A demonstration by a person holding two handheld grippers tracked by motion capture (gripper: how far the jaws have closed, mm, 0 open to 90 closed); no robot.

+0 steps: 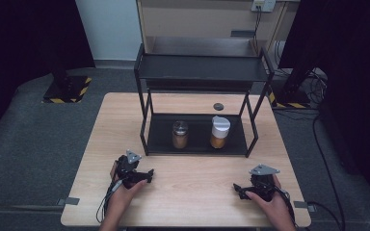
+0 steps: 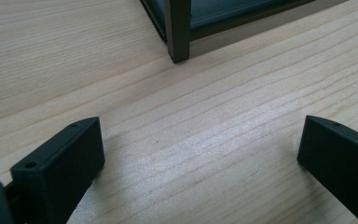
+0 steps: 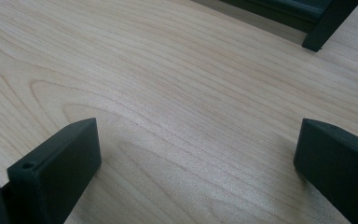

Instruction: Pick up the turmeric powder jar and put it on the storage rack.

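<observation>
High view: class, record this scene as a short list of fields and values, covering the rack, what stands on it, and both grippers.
Surface: wooden table
Rack: black two-tier rack, at the table's far middle
Lower shelf, left: jar with clear lid, amber contents
Lower shelf, right: jar with white lid, amber contents
Upper shelf: bare
Left gripper: open, holding nothing, near the rack's front left leg
Right gripper: open, holding nothing, low over the table

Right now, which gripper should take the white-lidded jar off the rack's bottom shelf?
Right, probably. The white-lidded jar stands on the rack's right half, nearer the right gripper, whose jaws are open. The left gripper sits nearer the dark-lidded jar.
</observation>
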